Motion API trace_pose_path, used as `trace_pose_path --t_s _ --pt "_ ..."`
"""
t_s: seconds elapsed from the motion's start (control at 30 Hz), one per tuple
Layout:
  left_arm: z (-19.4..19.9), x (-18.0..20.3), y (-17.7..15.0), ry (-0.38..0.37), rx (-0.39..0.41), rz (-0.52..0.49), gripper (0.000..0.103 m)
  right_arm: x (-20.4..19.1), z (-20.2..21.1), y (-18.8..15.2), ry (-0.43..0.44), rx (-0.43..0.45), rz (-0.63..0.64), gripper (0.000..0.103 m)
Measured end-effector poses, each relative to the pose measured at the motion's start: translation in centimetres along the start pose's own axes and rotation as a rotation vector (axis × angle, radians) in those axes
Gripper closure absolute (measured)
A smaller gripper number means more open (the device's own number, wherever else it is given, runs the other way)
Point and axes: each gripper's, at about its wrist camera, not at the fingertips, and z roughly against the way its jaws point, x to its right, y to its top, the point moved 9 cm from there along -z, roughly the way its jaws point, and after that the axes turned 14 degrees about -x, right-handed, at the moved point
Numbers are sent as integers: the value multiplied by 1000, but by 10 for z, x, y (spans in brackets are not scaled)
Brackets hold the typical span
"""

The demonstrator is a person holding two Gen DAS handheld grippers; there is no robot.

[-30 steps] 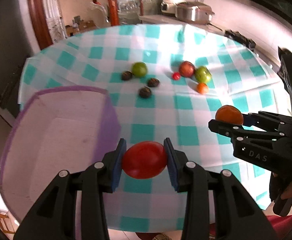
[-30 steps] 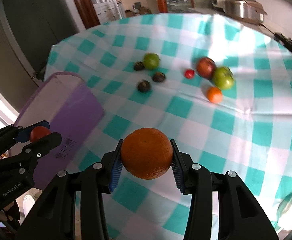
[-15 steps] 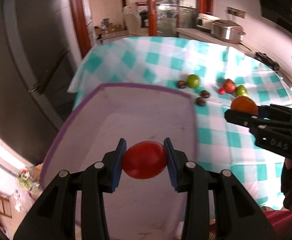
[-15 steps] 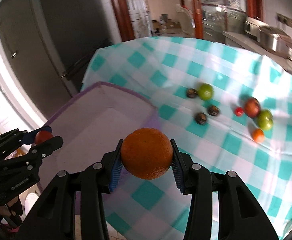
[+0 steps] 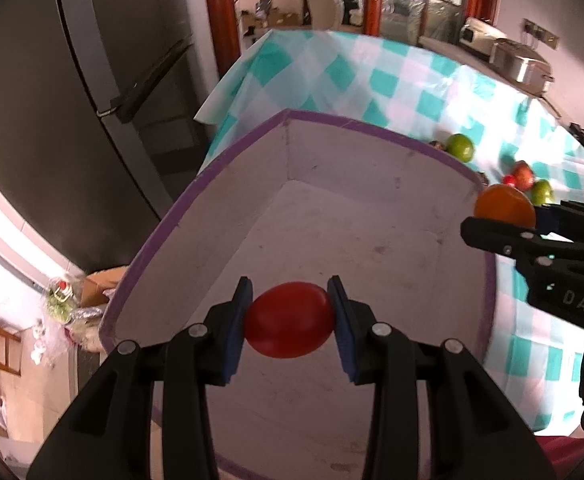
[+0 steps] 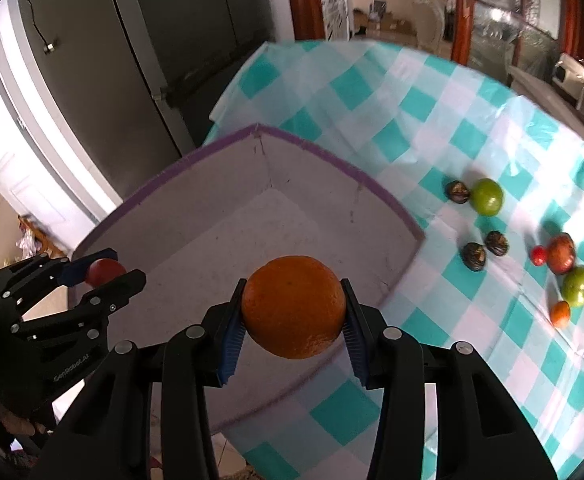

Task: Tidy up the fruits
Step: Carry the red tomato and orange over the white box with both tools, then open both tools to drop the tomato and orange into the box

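My left gripper is shut on a red tomato and holds it above the inside of the purple-rimmed box. My right gripper is shut on an orange above the box's near right side. The orange and right gripper show at the right of the left wrist view. The left gripper with the tomato shows at the left of the right wrist view. The box floor looks bare.
On the teal checked tablecloth lie a green fruit, three dark round fruits, a small red one, a red-brown one, a green one and a small orange one. A dark fridge stands left.
Both grippers have moved left, from above the tablecloth to above the box, still holding the tomato and the orange.
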Motion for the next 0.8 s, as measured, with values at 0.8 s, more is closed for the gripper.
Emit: trace_pose_path --t_s 0.8 --pt "-139 -53 28 101 -439 286 63 -34 -172 90 -16 -464 187 59"
